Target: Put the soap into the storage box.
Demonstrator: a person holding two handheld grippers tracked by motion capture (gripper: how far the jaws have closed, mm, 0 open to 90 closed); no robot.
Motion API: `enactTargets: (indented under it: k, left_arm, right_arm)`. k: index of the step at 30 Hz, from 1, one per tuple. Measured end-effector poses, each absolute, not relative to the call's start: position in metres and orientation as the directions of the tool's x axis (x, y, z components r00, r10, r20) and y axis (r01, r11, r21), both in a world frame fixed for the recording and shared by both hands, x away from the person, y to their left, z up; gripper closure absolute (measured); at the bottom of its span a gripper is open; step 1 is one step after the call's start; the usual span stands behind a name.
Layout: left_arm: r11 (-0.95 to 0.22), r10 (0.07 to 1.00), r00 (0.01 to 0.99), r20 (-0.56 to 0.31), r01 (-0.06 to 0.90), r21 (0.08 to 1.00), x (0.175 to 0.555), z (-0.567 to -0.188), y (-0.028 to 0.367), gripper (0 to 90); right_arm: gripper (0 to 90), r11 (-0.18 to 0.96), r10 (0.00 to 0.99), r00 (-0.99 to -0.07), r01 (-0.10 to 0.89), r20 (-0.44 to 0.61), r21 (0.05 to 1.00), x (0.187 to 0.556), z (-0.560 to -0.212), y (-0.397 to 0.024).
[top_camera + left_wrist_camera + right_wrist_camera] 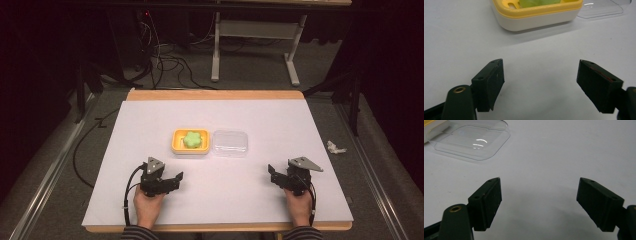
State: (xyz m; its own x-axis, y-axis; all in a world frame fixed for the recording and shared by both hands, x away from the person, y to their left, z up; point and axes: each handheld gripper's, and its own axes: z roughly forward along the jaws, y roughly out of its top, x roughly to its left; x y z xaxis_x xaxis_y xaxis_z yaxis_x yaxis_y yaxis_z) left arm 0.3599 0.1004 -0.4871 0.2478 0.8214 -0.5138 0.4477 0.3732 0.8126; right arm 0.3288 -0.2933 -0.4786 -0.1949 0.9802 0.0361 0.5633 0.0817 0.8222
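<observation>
The yellow soap box holding a green flower-shaped soap sits ahead of the left gripper, its clear lid just beside it, ahead of the right gripper; the lid looks light, thin, slippery, best pinched at a rim edge; both grippers stand open, holding nothing

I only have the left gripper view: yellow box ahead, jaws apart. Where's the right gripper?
Observer: The right gripper rests near the table's front right, jaws open, nothing between them.
Operator: That clear thing beside the box?
Observer: A clear lid, lying flat right of the yellow box, close alongside it.
Operator: What's the green stuff inside?
Observer: One green flower-shaped piece, centred in the box.
</observation>
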Motion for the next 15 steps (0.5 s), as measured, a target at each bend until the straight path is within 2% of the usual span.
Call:
enactTargets:
  k: [15]
  left_arm:
    - [0.358,0.84,0.253,-0.48,0.406,0.841,0.3569,-0.4911,0.0972,22.0]
  right_arm:
    - [20.9,0.082,0.98,-0.196,0.562,0.035,0.823,0.3286,-0.4787,-0.2936]
